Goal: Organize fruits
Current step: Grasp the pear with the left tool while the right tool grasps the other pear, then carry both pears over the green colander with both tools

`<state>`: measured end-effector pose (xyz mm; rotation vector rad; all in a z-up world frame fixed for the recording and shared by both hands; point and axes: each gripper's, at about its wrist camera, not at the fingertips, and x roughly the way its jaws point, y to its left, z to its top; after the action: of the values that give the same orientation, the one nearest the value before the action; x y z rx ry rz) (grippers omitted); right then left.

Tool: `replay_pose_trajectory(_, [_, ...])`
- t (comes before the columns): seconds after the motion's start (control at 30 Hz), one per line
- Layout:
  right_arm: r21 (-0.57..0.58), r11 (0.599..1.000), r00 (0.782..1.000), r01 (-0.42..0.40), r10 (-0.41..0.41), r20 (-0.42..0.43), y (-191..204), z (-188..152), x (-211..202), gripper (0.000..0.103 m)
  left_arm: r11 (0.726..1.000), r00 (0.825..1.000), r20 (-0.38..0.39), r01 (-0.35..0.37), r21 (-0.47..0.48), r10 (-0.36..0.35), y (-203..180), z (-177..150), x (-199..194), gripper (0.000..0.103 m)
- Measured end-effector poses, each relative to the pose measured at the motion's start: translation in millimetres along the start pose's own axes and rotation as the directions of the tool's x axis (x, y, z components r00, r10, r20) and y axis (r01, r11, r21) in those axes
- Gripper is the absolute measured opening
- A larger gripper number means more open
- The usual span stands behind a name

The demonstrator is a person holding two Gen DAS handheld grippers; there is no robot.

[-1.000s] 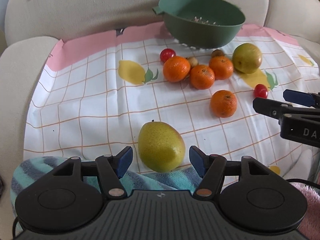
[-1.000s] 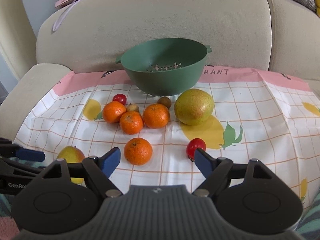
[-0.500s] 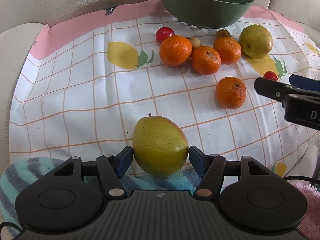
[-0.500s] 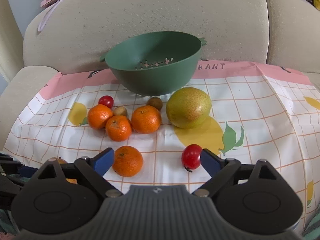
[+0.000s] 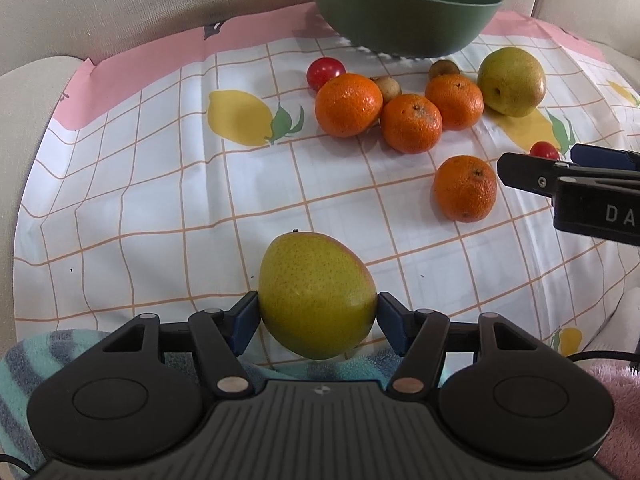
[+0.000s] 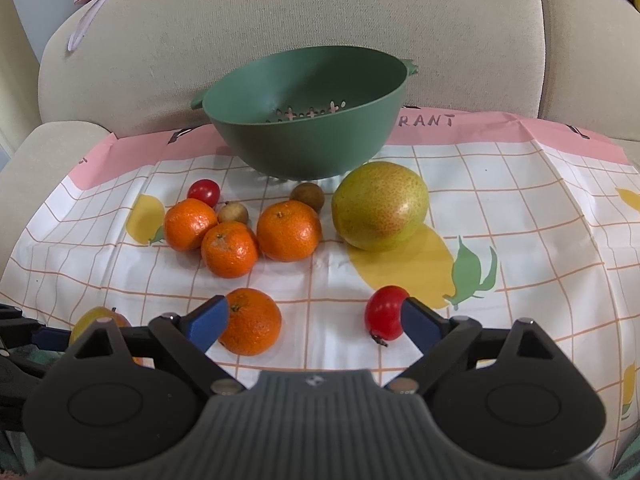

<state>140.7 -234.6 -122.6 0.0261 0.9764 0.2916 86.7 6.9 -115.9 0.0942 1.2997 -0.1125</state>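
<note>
Left gripper (image 5: 318, 318) closing, blue pads against the speckled yellow-green pear (image 5: 316, 294) at the checked cloth's (image 5: 160, 208) near edge. Likely firm, smooth, bruisable; best held at its widest. Right gripper (image 6: 316, 318) spread wide, empty, straddling an orange mandarin (image 6: 250, 320) and red cherry tomato (image 6: 384, 316). Farther back, green plastic colander (image 6: 308, 116).

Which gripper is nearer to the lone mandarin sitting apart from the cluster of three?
Right. The right gripper has the lone mandarin just inside its left fingertip. The left gripper sits farther back, its jaws closing around the near pear.
</note>
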Motion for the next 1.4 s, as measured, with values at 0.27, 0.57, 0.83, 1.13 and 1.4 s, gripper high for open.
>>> replay_pose_trajectory(0.27, [0.035,0.999,1.000,0.009,-0.010,0.018,-7.4,8.6,1.3,0.089,0.999,0.997,0.073,0.022,-0.048,-0.018,6.8,4.1,-9.4,0.072])
replay_pose_trajectory(0.57, [0.162,0.987,0.999,0.014,-0.020,0.039,-36.1,35.9,11.9,0.077,0.995,0.990,0.136,0.038,-0.088,-0.026,15.4,25.2,-22.4,0.072])
replay_pose_trajectory(0.83, [0.313,0.950,1.000,-0.004,-0.004,0.022,-56.1,60.6,34.9,0.074,0.995,0.982,0.185,0.041,-0.096,-0.023,15.4,49.5,-27.3,0.072])
replay_pose_trajectory(1.13, [0.314,0.949,1.000,0.022,-0.017,-0.019,-56.1,67.1,60.5,0.068,0.993,0.979,0.200,0.057,-0.107,-0.035,17.6,63.9,-26.2,0.072])
replay_pose_trajectory(1.4, [0.292,0.956,0.999,0.019,-0.009,-0.033,-49.0,69.1,70.2,0.067,0.991,0.975,0.219,0.069,-0.117,-0.042,21.3,71.7,-29.7,0.072])
